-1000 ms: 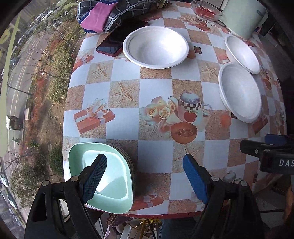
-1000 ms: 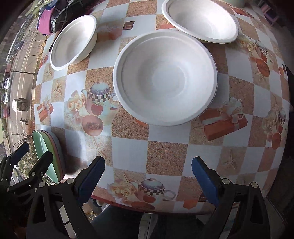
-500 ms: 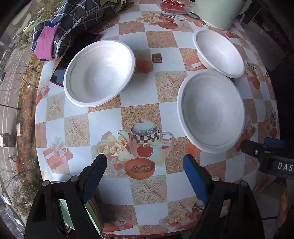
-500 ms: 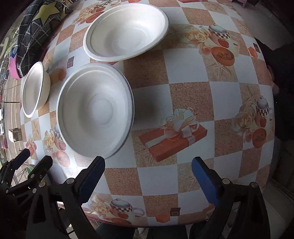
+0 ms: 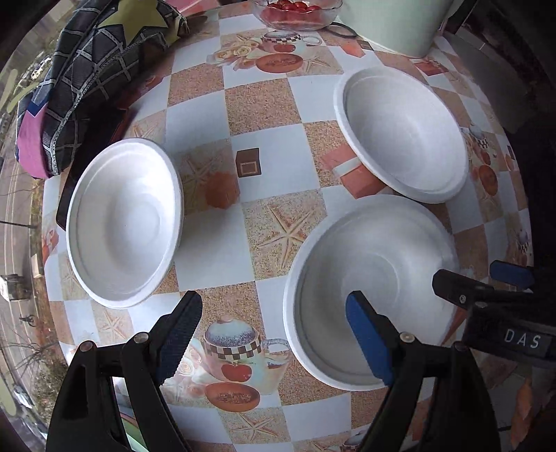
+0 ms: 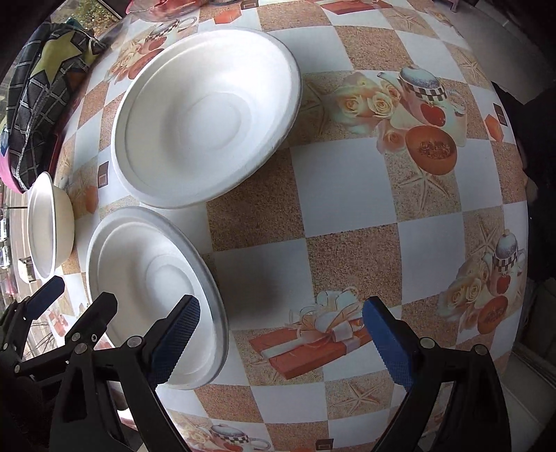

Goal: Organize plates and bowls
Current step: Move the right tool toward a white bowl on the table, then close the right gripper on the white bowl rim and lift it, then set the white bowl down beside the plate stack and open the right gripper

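Left wrist view: both the left gripper point(image 5: 272, 335) and right gripper point(image 6: 281, 339) are spread, nothing pinched. The near bowl point(image 5: 373, 288), straddled at its rim, could be tipped if clipped carelessly.

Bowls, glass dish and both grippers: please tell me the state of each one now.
Left bowl: upright, empty.
Near bowl: upright, empty.
Far bowl: upright, empty.
Glass dish: holds red fruit.
Left gripper: open, holding nothing.
Right gripper: open, holding nothing.

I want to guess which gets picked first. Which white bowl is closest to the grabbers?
The near bowl, partly under both open grippers' fingers; the other two sit farther off.
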### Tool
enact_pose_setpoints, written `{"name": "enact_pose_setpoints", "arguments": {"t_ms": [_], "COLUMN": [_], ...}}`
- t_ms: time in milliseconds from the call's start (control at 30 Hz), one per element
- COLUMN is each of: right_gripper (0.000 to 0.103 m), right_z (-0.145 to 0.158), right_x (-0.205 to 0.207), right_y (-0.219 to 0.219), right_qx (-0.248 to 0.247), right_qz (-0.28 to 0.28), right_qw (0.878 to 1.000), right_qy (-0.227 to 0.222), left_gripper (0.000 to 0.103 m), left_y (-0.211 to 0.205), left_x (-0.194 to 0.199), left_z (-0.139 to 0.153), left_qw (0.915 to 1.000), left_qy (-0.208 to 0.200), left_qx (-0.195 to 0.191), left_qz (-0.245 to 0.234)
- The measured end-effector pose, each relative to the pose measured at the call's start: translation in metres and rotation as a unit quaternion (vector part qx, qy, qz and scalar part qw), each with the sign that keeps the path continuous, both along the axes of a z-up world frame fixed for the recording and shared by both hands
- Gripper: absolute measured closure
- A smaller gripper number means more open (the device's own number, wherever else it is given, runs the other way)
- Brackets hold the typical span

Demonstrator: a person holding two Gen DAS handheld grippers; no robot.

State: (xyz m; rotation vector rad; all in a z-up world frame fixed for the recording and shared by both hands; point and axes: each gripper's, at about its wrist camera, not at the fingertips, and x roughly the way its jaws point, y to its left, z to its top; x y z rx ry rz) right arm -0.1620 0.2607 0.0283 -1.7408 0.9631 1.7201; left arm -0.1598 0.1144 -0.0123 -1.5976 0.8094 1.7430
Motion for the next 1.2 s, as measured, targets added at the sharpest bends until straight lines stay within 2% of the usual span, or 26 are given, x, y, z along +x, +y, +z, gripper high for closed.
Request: {"name": "enact_pose_setpoints", "arguments": {"t_ms": [67, 133, 200, 233, 267, 333, 367, 400, 567, 767, 1000, 1200], "right_gripper": [0.007, 0.012, 0.031, 0.037, 0.051, 0.060, 0.079, 0.089, 0.089, 0.085, 0.085, 0.085], "right_z": [-0.004, -0.009, -0.013, -0.016, -0.017, -0.016, -0.016, -0.016, -0.016, -0.019, -0.025, -0.028], "right_x": [-0.001, -0.004, -0.008, -0.010, -0.012, -0.015, -0.018, -0.021, -0.019, 0.003, 0.045, 0.069], "right_y": [0.005, 0.005, 0.002, 0.001, -0.002, -0.005, -0.006, -0.009, -0.016, -0.070, -0.128, -0.155], "right_qx": [-0.004, -0.009, -0.017, -0.024, -0.033, -0.035, -0.046, -0.059, -0.057, -0.057, -0.075, -0.085], "right_qz": [0.000, 0.007, 0.019, 0.022, 0.023, 0.030, 0.036, 0.041, 0.061, 0.117, 0.151, 0.156], "right_qw": [1.000, 1.000, 1.000, 0.999, 0.999, 0.999, 0.998, 0.997, 0.996, 0.991, 0.985, 0.983], "right_qy": [-0.001, 0.000, -0.002, -0.001, 0.003, 0.012, 0.024, 0.033, 0.020, -0.011, -0.034, -0.048], "left_gripper": [0.016, 0.017, 0.024, 0.033, 0.045, 0.062, 0.068, 0.071, 0.071, 0.071, 0.071, 0.070], "left_y": [0.005, 0.010, 0.015, 0.017, 0.019, 0.027, 0.029, 0.032, 0.033, -0.007, -0.062, -0.089], "left_x": [-0.003, -0.005, -0.006, -0.005, -0.005, -0.006, -0.005, -0.003, 0.007, 0.058, 0.109, 0.141], "left_z": [-0.006, -0.013, -0.022, -0.025, -0.029, -0.035, -0.035, -0.035, -0.033, -0.030, -0.034, -0.035], "left_qw": [1.0000, 0.9998, 0.9996, 0.9994, 0.9991, 0.9984, 0.9984, 0.9981, 0.9973, 0.9926, 0.9846, 0.9767], "left_qy": [-0.001, -0.005, -0.014, -0.018, -0.024, -0.044, -0.048, -0.051, -0.048, -0.035, -0.066, -0.090], "left_qx": [-0.007, -0.014, -0.021, -0.024, -0.028, -0.027, -0.019, -0.019, -0.032, -0.047, -0.069, -0.079], "left_qz": [-0.004, -0.010, -0.016, -0.019, -0.022, -0.025, -0.026, -0.030, -0.044, -0.107, -0.146, -0.178]}}
